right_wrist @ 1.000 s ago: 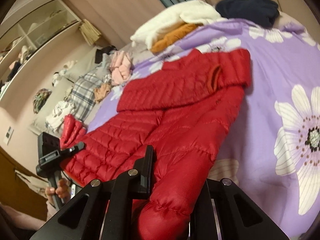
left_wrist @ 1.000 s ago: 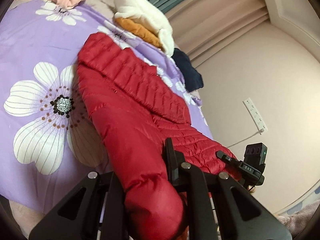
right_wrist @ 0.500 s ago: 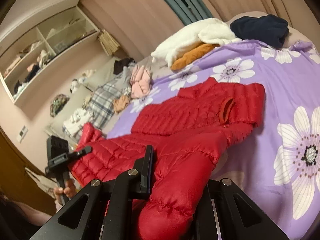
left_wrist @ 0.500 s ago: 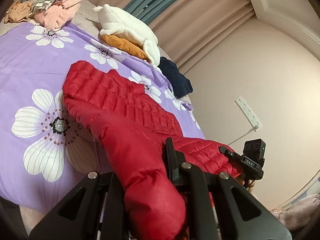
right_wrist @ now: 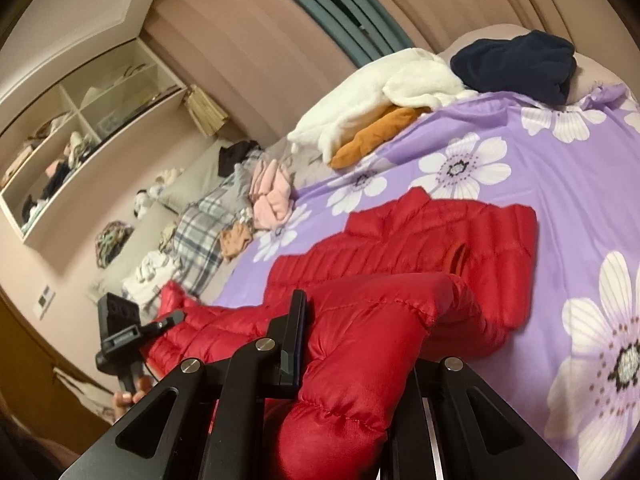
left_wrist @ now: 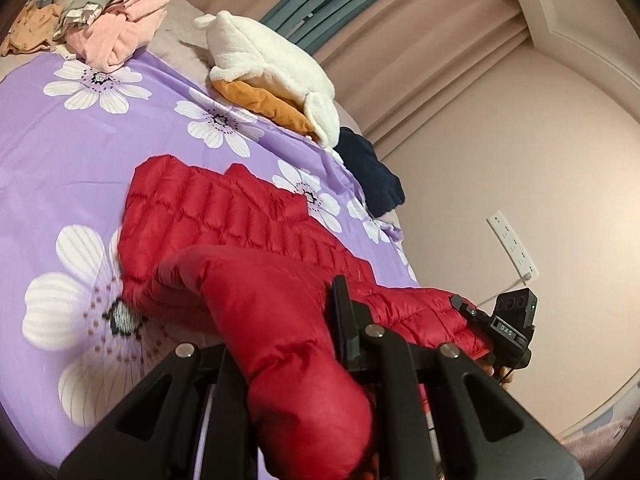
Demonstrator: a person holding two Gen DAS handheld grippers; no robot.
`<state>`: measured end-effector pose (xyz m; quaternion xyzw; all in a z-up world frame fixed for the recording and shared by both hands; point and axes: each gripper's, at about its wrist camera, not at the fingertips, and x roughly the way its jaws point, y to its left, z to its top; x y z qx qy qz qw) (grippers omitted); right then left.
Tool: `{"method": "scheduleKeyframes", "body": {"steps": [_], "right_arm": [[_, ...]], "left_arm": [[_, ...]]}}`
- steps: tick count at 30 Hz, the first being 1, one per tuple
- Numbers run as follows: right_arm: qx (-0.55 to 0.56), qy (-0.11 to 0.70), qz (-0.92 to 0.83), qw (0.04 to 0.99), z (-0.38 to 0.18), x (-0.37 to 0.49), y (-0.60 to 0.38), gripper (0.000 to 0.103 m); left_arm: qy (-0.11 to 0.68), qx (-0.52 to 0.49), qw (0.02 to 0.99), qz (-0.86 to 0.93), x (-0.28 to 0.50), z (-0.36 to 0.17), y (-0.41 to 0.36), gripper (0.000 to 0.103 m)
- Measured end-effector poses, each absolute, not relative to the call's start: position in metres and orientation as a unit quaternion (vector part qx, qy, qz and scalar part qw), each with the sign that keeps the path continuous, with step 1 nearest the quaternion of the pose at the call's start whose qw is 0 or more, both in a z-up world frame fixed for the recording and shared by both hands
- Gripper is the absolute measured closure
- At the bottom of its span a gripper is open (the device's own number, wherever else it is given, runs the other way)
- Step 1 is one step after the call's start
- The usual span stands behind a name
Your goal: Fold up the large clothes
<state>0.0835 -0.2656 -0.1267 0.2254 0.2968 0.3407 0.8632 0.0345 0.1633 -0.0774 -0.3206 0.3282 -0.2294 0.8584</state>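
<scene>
A red quilted puffer jacket [left_wrist: 224,216] lies on the purple flowered bedspread [left_wrist: 60,152]; it also shows in the right wrist view [right_wrist: 432,236]. My left gripper [left_wrist: 288,364] is shut on the jacket's hem end and holds it lifted off the bed. My right gripper [right_wrist: 352,364] is shut on the other hem corner, also lifted. Each gripper appears in the other's view: the right one [left_wrist: 508,328] and the left one [right_wrist: 124,332]. The far collar end still rests flat on the bed.
A white fleece [left_wrist: 272,68] over an orange garment [left_wrist: 260,104] and a navy garment [left_wrist: 372,176] lie at the bed's far edge. Pink clothes [left_wrist: 120,32] and plaid clothes [right_wrist: 200,236] are piled beyond. A wall socket [left_wrist: 512,244] and shelves [right_wrist: 80,128] flank the bed.
Both grippers have risen and pulled back with the jacket's hem, lifting its near half off the bed; more of the bedspread and far clothes piles came into view.
</scene>
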Motion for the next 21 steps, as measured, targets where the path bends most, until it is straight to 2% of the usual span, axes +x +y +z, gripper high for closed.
{"method": "scheduleKeyframes", "body": {"steps": [13,17,18,19,20,21], "right_arm": [[0.282,0.359,0.291,0.841,-0.152,0.184,-0.266,0.086],[0.309,0.391,0.269,0.824,-0.166,0.213,-0.267,0.084],[0.319,0.398,0.268,0.818,-0.17,0.221,-0.268,0.079],[0.33,0.403,0.267,0.811,-0.173,0.229,-0.268,0.067],[0.341,0.409,0.258,0.806,-0.177,0.236,-0.269,0.059],[0.35,0.41,0.251,0.804,-0.178,0.242,-0.271,0.044]], "left_arm": [[0.401,-0.32,0.836,-0.194,0.153,-0.102,0.166,0.088],[0.435,-0.326,0.822,-0.17,0.189,-0.121,0.165,0.084],[0.442,-0.332,0.817,-0.166,0.198,-0.126,0.166,0.079],[0.447,-0.339,0.813,-0.159,0.206,-0.13,0.168,0.076],[0.453,-0.35,0.806,-0.152,0.214,-0.135,0.17,0.065],[0.46,-0.365,0.795,-0.151,0.224,-0.141,0.173,0.052]]}}
